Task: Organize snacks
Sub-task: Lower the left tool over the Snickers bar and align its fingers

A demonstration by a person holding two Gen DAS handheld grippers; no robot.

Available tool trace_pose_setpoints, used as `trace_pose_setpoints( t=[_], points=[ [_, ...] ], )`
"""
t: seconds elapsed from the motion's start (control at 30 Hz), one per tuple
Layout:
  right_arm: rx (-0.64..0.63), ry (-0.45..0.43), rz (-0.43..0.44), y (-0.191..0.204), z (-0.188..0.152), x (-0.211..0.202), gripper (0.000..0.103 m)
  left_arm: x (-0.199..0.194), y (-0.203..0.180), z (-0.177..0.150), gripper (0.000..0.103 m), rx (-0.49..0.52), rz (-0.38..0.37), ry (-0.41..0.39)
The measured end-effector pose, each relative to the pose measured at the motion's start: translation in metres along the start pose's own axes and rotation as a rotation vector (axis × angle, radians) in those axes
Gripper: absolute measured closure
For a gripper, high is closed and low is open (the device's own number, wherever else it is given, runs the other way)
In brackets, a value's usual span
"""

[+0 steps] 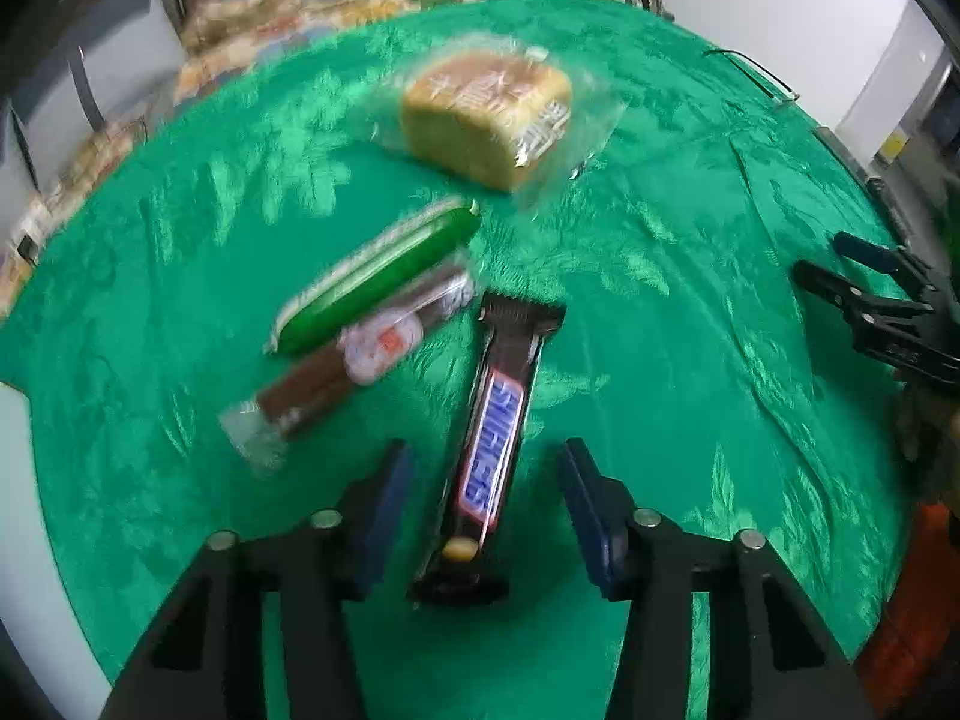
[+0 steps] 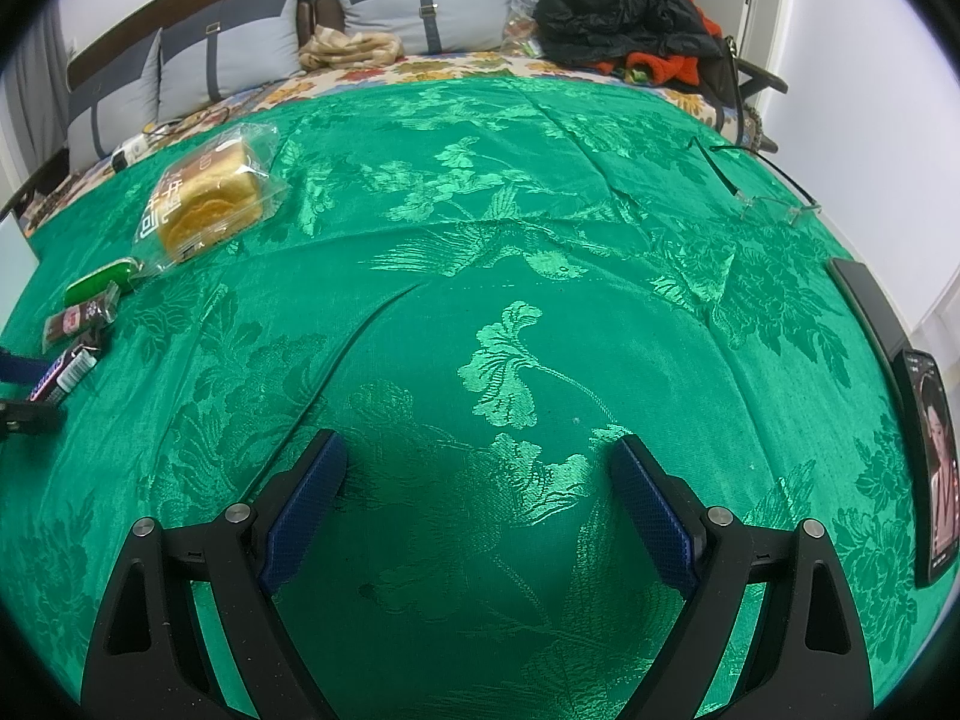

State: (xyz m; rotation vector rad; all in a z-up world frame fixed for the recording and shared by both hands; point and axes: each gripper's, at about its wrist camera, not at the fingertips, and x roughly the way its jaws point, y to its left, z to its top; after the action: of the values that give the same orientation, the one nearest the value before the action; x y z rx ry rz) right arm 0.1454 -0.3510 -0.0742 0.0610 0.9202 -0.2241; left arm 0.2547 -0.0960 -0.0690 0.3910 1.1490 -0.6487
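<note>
Fingers (image 1: 384, 504) of the left gripper (image 1: 483, 483) spread wide, straddling the Snickers bar (image 1: 489, 450); right gripper (image 2: 480, 486) equally wide over green cloth (image 2: 480, 276).

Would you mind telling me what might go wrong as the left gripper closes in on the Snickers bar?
1. The left gripper straddles the Snickers bar with open jaws, but the bar lies slightly askew between them, so closing may twist it.
2. The brown wrapped bar and green packet lie close beside it; a sideways drift could nudge them.
3. The green cloth is wrinkled and glossy, so the bar might slide.
</note>
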Motion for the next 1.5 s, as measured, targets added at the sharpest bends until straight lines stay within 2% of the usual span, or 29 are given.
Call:
trace_pose_setpoints(
  t=[0.03, 0.1, 0.13, 0.3, 0.57, 0.7, 0.77, 0.8, 0.83, 0.97, 1.07, 1.13, 1.2, 1.5],
  points=[
    [0.000, 0.000, 0.000, 0.001, 0.000, 0.000, 0.011, 0.000, -0.003, 0.001, 0.074, -0.002, 0.031, -0.011],
    [0.000, 0.000, 0.000, 0.001, 0.000, 0.000, 0.011, -0.001, -0.007, -0.001, 0.085, -0.020, 0.080, -0.028],
    [0.000, 0.000, 0.000, 0.000, 0.000, 0.000, 0.011, -0.002, -0.008, -0.006, 0.086, -0.044, 0.094, -0.041],
    [0.001, 0.000, 0.000, 0.000, 0.000, 0.000, 0.011, -0.018, 0.003, -0.042, 0.087, -0.210, 0.133, -0.078],
    [0.001, 0.000, -0.001, 0.000, 0.000, 0.000, 0.011, -0.046, 0.066, -0.118, 0.087, -0.499, 0.202, -0.140],
    [0.001, 0.000, -0.001, 0.000, 0.000, 0.000, 0.012, -0.042, 0.073, -0.126, 0.084, -0.515, 0.213, -0.194],
    [0.001, 0.000, -0.001, 0.001, 0.000, 0.000, 0.012, -0.040, 0.069, -0.125, 0.071, -0.509, 0.244, -0.213],
    [0.001, 0.001, -0.001, 0.000, 0.000, 0.000, 0.012, -0.038, 0.070, -0.124, 0.047, -0.509, 0.251, -0.216],
    [0.001, 0.001, -0.001, 0.000, 0.000, 0.000, 0.012, -0.036, 0.069, -0.124, 0.027, -0.515, 0.267, -0.217],
    [0.001, 0.001, -0.001, 0.000, 0.000, 0.000, 0.012, -0.029, 0.074, -0.125, 0.019, -0.529, 0.321, -0.250],
    [0.001, 0.001, -0.001, 0.000, 0.000, 0.000, 0.012, -0.029, 0.083, -0.128, 0.014, -0.554, 0.329, -0.256],
    [0.001, 0.001, -0.001, 0.000, 0.000, 0.000, 0.012, -0.027, 0.085, -0.127, 0.005, -0.557, 0.334, -0.246],
    [0.001, 0.001, -0.001, 0.000, 0.000, 0.000, 0.012, -0.026, 0.088, -0.127, 0.000, -0.565, 0.333, -0.238],
    [0.002, 0.001, -0.001, 0.000, 0.000, 0.000, 0.011, -0.026, 0.086, -0.128, 0.000, -0.571, 0.343, -0.252]
  ],
)
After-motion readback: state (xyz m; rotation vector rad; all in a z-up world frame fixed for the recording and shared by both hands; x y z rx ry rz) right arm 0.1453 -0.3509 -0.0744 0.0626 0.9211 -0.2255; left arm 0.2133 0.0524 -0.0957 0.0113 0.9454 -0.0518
